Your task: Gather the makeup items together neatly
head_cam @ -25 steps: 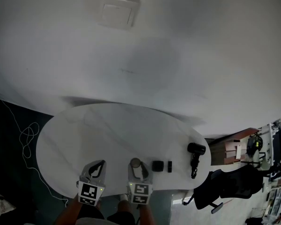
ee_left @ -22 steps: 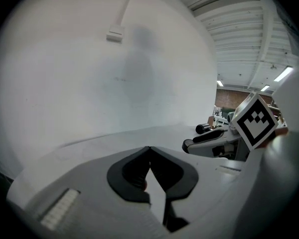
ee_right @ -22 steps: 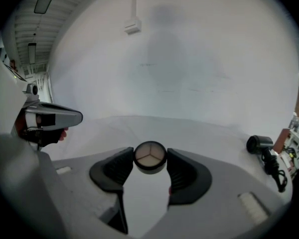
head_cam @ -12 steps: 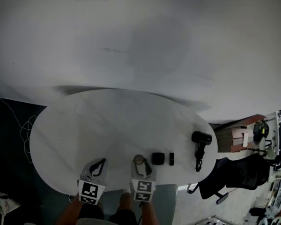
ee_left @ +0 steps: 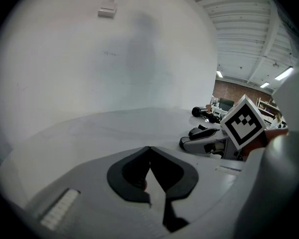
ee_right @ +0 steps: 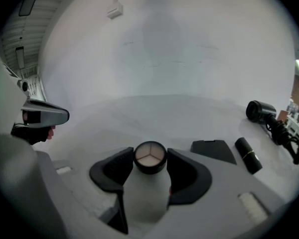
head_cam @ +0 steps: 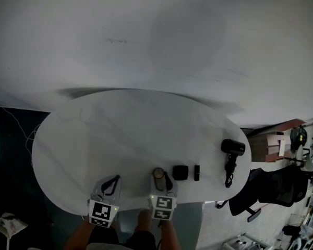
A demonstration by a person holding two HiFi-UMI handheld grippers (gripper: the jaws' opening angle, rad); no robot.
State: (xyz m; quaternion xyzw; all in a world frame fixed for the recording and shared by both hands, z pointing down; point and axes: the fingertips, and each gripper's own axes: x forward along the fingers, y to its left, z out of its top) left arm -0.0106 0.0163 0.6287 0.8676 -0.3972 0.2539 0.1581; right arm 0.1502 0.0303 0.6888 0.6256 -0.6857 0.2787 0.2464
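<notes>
— Status, right gripper [ee_right: 150,159]?
— Clamped on round compact [ee_right: 150,153], at white table's [head_cam: 120,124] near edge, beside black case [head_cam: 180,172] and lipstick [head_cam: 196,172].
— Left gripper [ee_left: 149,149]?
— Jaws together, empty.

Oval table [head_cam: 120,129] stands against a wall [head_cam: 156,35], with the person at its near edge. A row runs left to right along that near edge. First the left gripper [head_cam: 113,180], over bare tabletop. Then the right gripper [head_cam: 161,178], a round compact [head_cam: 158,173] between its jaws. A square case [head_cam: 180,172] lies just right of the compact, and a lipstick [head_cam: 196,172] just right of the case. Hair dryer [head_cam: 232,149] lies well apart from the row, at the table's right end, cord [head_cam: 229,177] trailing toward the near edge. Chair [head_cam: 268,190] on the floor beyond that right end.
</notes>
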